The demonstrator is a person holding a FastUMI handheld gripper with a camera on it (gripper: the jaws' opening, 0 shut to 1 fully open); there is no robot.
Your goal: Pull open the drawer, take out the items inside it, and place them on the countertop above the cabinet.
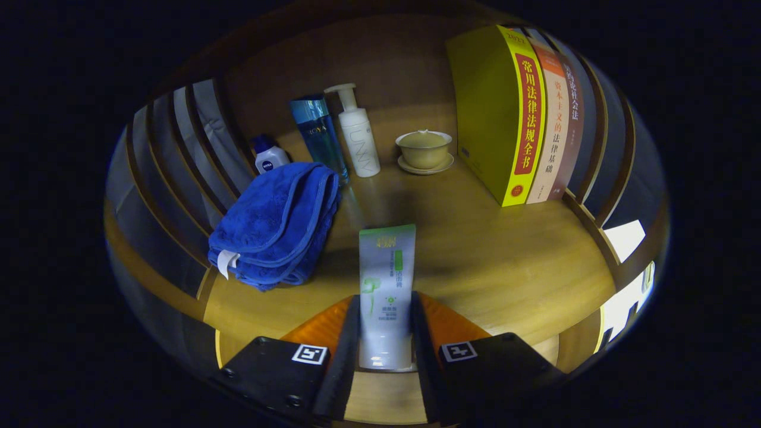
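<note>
My gripper point(385, 324) is shut on a white and green tube point(386, 279), both fingers pressing on its lower half. The tube points forward, away from me, over the wooden countertop point(505, 261). A folded blue towel point(276, 223) lies on the countertop to the left of the tube, just beyond the left finger.
Behind the towel stand a small blue-capped bottle point(269, 156), a tall blue bottle point(318, 138) and a white pump bottle point(358, 137). A lidded cup on a saucer point(424, 150) sits mid-back. Upright books point(523, 113) stand at the right. Slatted rails point(190, 148) border both sides.
</note>
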